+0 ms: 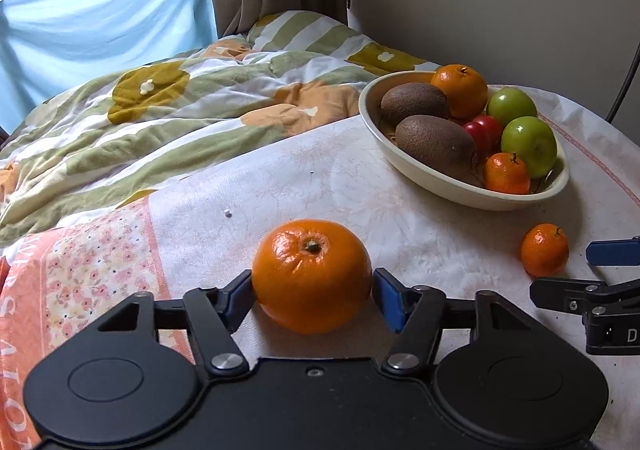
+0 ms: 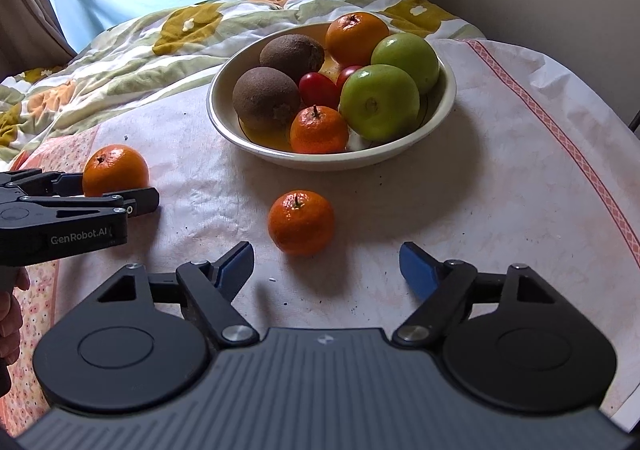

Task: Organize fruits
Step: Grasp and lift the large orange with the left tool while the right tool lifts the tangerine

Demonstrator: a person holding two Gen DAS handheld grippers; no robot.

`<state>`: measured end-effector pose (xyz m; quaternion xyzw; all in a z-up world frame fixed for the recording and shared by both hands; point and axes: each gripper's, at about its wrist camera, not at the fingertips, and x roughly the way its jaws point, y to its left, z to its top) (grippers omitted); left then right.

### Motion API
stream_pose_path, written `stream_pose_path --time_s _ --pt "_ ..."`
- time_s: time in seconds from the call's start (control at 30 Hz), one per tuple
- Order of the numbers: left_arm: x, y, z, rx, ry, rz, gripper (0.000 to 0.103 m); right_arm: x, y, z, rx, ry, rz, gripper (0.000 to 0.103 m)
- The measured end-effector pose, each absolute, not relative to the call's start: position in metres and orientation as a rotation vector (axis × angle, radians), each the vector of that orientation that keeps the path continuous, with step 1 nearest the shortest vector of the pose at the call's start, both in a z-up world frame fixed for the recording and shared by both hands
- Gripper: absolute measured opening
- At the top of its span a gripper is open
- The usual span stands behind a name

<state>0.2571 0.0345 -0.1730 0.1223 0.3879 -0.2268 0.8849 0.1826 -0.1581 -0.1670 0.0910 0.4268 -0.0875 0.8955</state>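
Left wrist view: left hand-held gripper (image 1: pixel 312 296) angled down, pads clamped on large orange (image 1: pixel 311 275); right hand-held gripper (image 2: pixel 327 270) spread wide.

"GenRobot.AI" is read in pale letters on the black side of the left claw (image 2: pixel 116 196) in the right wrist view; a lone "D" is made out on the right claw's body in the left wrist view; the large pale letters along the cloth's (image 1: pixel 24 314) orange border are only partly seen
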Motion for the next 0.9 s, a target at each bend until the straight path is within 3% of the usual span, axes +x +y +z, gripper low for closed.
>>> stream_pose_path --time_s 0.23,0.67,0.87,0.9 --pt "0.257 0.037 -0.172 0.242 0.811 -0.479 0.064 0.187 -0.158 -0.167 0.193 0.880 -0.181 0.086" --pt "0.251 0.051 -0.163 0.204 0.781 -0.461 0.064 0.202 -0.151 -0.169 0.158 0.880 -0.147 0.081" --pt "0.248 0.056 -0.157 0.184 0.757 -0.452 0.064 0.207 -0.147 -0.170 0.124 0.880 -0.146 0.069" --pt "0.247 0.056 -0.155 0.181 0.754 -0.451 0.064 0.207 -0.146 -0.170 0.117 0.880 -0.146 0.063"
